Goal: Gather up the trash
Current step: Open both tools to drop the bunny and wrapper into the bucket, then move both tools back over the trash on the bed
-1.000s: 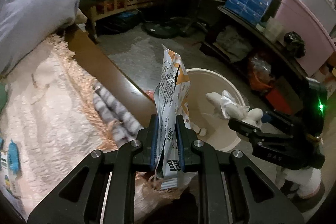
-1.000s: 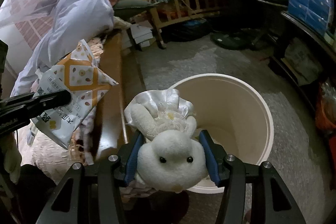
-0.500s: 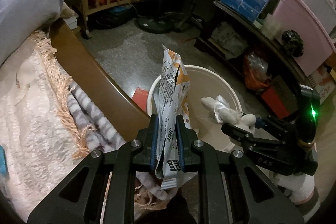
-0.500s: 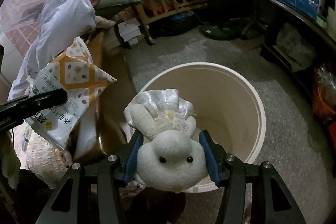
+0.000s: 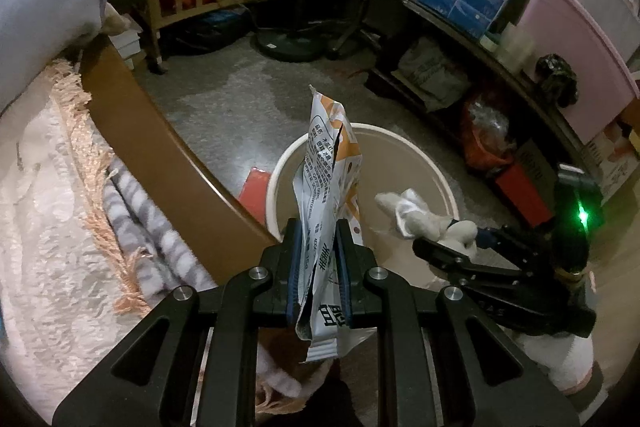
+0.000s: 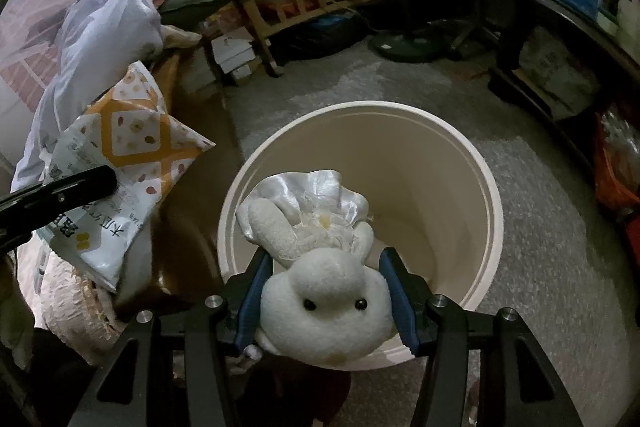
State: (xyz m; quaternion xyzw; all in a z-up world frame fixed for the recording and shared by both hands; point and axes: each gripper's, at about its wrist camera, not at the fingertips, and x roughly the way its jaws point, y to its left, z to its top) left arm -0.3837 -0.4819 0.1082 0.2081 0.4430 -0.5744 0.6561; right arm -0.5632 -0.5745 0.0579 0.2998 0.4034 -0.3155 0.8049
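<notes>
Cream bucket (image 6: 480, 187) stands on the floor beside the bed edge. Right gripper (image 6: 326, 297) fingers clamp a white plush rabbit (image 6: 326, 311) over its near rim. Left gripper (image 5: 320, 267) fingers pinch a snack bag (image 5: 328, 195) upright, at the bucket's bed-side rim. Step: drop-off. Next: move each over the opening, then release.

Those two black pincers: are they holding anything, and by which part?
Yes. The left gripper pinches an orange-and-white printed snack packet near its bottom end. The right gripper clamps a white plush rabbit toy by the sides of its head.
</notes>
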